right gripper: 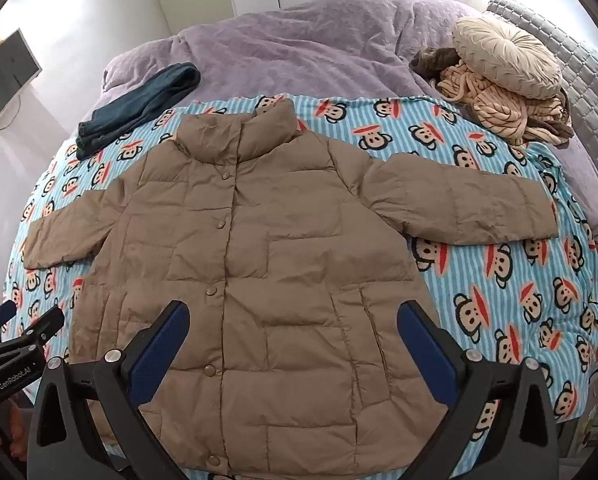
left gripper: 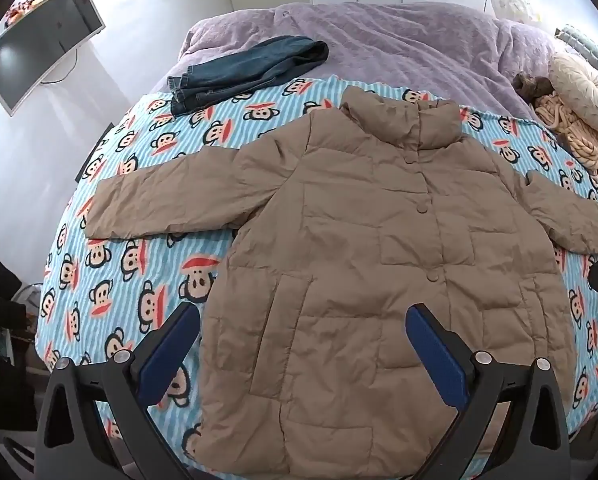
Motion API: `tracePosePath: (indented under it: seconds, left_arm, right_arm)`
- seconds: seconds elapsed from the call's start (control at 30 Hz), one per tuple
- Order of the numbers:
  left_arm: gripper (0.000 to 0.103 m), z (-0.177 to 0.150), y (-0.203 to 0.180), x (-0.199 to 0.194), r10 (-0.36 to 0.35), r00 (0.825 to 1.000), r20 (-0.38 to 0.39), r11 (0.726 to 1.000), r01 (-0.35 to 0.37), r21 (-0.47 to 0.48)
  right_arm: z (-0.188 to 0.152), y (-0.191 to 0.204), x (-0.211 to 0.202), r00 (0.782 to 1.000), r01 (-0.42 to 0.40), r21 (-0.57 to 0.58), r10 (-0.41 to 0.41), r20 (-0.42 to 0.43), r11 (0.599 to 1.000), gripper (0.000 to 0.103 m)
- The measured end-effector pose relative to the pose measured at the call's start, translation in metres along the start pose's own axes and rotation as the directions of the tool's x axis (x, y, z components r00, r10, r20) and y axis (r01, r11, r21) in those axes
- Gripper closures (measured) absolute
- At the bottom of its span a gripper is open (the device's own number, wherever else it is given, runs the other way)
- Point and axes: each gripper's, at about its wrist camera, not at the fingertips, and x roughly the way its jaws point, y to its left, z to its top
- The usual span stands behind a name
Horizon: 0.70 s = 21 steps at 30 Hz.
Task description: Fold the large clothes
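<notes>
Tan puffer jacket (right gripper: 267, 264) lies flat, front up, sleeves spread, on the monkey-print blanket (right gripper: 499, 280). Left gripper (left gripper: 303, 320) & right gripper (right gripper: 293, 316) hover over the near hem, both wide open, holding nothing. Risk: slick padded fabric slips from pads or springs back open; pinching the blanket w/ it drags everything.

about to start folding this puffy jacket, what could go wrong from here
1. The tan jacket is puffy and slick-looking; folds may spring back open.
2. Both sleeves lie spread wide, so a fold could drag the monkey-print blanket.
3. The folded jeans lie near the collar and could get bumped.
</notes>
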Motion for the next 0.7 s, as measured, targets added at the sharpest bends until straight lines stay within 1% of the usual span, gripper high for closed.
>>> tracePosePath:
  seconds: [0.7]
  left_arm:
    - [0.000,-0.0045,0.0004,0.0048,-0.009,1.000,-0.003,1.000,0.009,-0.003]
  right_arm:
    - [0.0015,-0.0011,0.0036,1.000,-0.003,0.011,0.003,-0.014,1.000,0.000]
